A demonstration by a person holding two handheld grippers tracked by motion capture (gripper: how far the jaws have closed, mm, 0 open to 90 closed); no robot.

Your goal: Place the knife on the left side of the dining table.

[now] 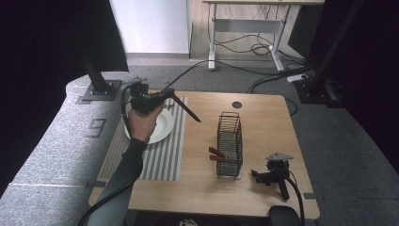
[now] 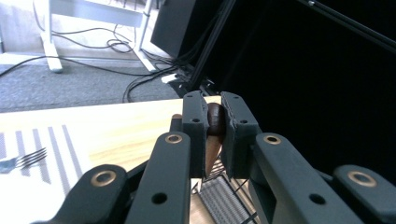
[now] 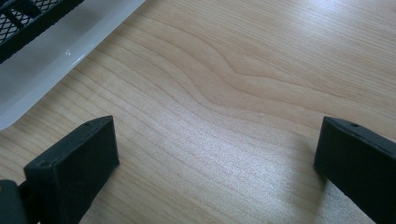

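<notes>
A hand holds my left gripper above the white plate, its jaws pointing toward the table's middle. It is shut on a slim utensil that slants down and to the right past the jaws. In the left gripper view, the brown tapered handle sits pinched between both pads of the left gripper. My right gripper lies on the wooden table just right of the black wire basket. In the right gripper view, the right gripper stands open over bare wood.
Brown handles stick out of the basket's left side. The basket stands on a white base. The plate rests on a striped placemat, where a fork also lies. A desk and cables are on the floor beyond the table.
</notes>
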